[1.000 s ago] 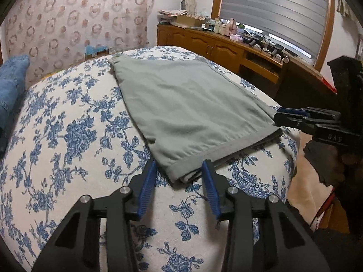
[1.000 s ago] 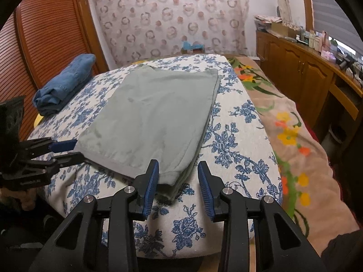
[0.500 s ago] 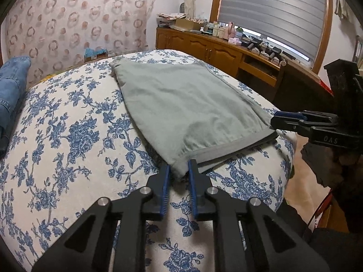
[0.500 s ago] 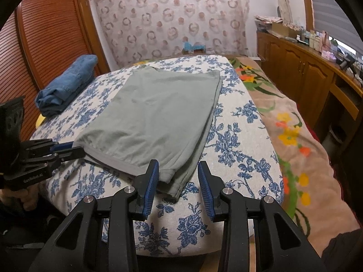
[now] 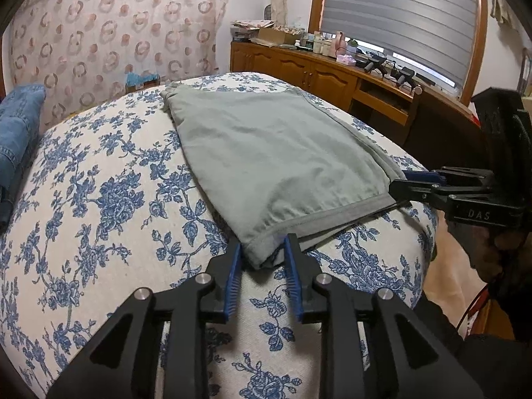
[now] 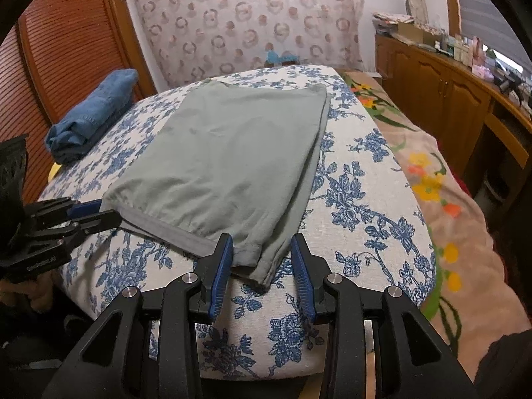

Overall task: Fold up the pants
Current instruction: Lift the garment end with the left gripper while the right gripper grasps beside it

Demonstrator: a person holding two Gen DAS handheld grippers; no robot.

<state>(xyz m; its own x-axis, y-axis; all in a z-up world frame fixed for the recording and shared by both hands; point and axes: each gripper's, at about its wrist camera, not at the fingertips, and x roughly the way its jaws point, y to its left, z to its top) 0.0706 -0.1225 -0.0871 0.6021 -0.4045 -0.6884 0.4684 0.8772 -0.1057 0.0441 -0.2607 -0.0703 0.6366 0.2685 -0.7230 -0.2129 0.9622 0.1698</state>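
Grey-green pants (image 5: 276, 153) lie folded flat on a bed with a blue floral cover (image 5: 99, 199); they also show in the right wrist view (image 6: 226, 153). My left gripper (image 5: 261, 252) is open, its blue pads on either side of the near left hem corner. My right gripper (image 6: 261, 252) is open, its pads on either side of the near right hem corner. Each gripper shows in the other's view, the right one (image 5: 442, 189) and the left one (image 6: 66, 219), both at the hem edge.
Folded blue jeans (image 6: 93, 116) lie at the bed's left side. A wooden cabinet (image 5: 319, 73) with clutter runs under the window. A beige flowered blanket (image 6: 442, 179) covers the bed's right part. A slatted wooden door (image 6: 66, 50) stands at the left.
My left gripper had closed to a narrow gap at the hem corner and now stands wider open around it. My right gripper has moved forward so the corner lies between its pads.
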